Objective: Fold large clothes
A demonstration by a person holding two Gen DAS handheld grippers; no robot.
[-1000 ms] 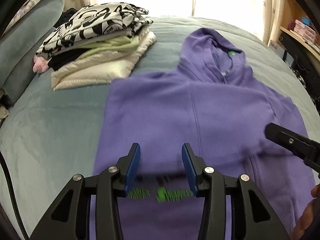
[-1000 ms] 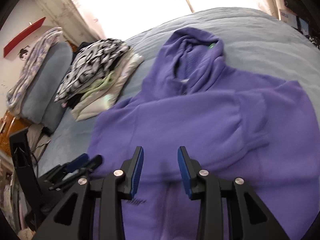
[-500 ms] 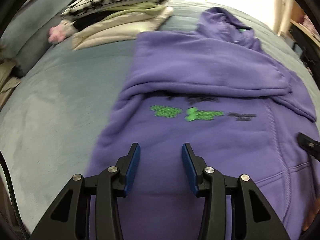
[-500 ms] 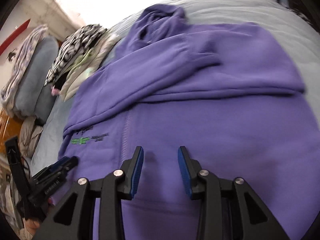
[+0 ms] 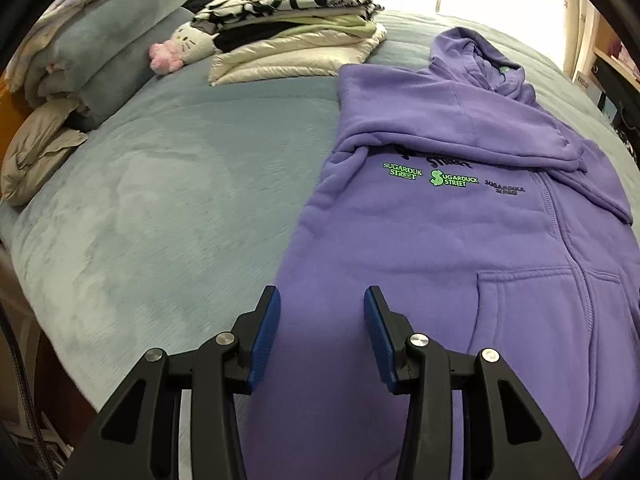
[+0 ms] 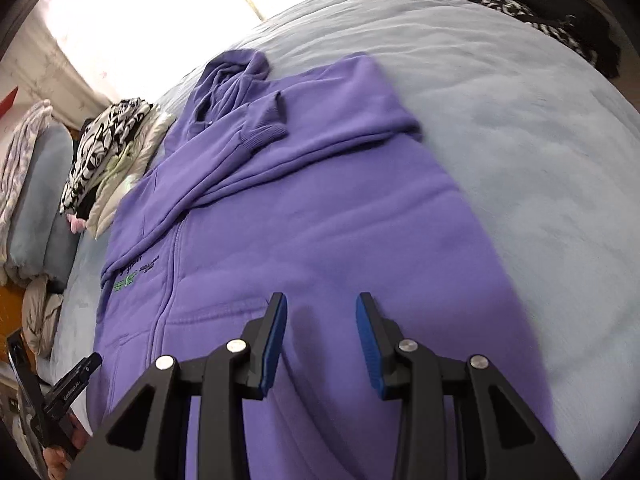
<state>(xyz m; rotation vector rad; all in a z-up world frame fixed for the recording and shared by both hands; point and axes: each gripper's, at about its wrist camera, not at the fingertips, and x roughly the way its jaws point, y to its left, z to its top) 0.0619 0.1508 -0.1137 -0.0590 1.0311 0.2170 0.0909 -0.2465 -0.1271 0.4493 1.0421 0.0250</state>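
While the bed (image 5: 168, 200) carried everything, a purple hoodie (image 5: 440, 240) lay flat on it with both sleeves folded across its chest. Beside its hood sat a stack of folded clothes (image 5: 296, 36). Above the hem, the left hand-held gripper (image 5: 320, 320) and the right hand-held gripper (image 6: 322, 328) hovered, jaws apart, holding nothing.

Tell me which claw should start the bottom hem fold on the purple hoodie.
Probably either; slight edge to the left. The left claw hangs open over the hoodie at its near side edge. The right claw, also open, sits more mid-panel.
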